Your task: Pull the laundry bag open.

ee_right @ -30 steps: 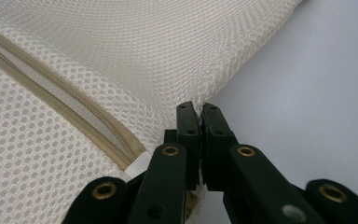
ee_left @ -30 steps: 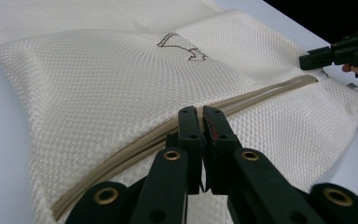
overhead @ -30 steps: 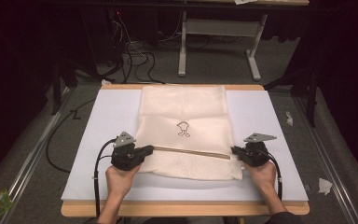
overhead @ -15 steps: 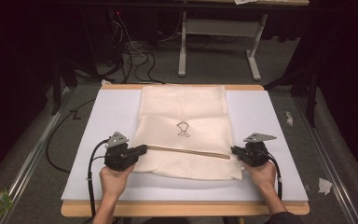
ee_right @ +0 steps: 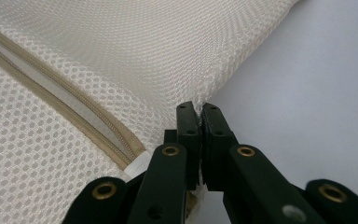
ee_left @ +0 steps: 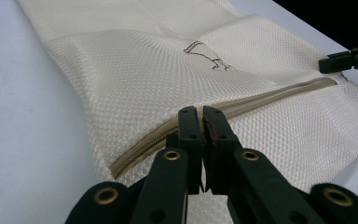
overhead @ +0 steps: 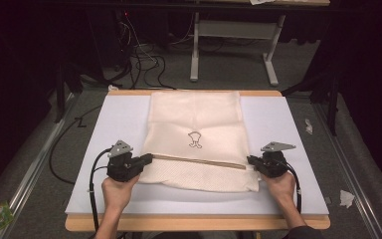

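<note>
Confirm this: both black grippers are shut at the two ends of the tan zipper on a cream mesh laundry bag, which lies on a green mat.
Wrong on the mat: the high view shows a white foam mat under the cream mesh laundry bag. The left gripper and right gripper are indeed shut at the tan zipper's ends.

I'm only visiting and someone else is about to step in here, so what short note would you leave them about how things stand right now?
Left tool: shut, at the left end of the zip, apparently on the zip pull; I can't be sure.
Right tool: shut, pinching the mesh bag at the zip's right end.
Bag: flat on the white mat, zip running between the two tools.
Done: both ends gripped.
Left: probably slide the zip along; whether it is open or closed I can't tell.
</note>
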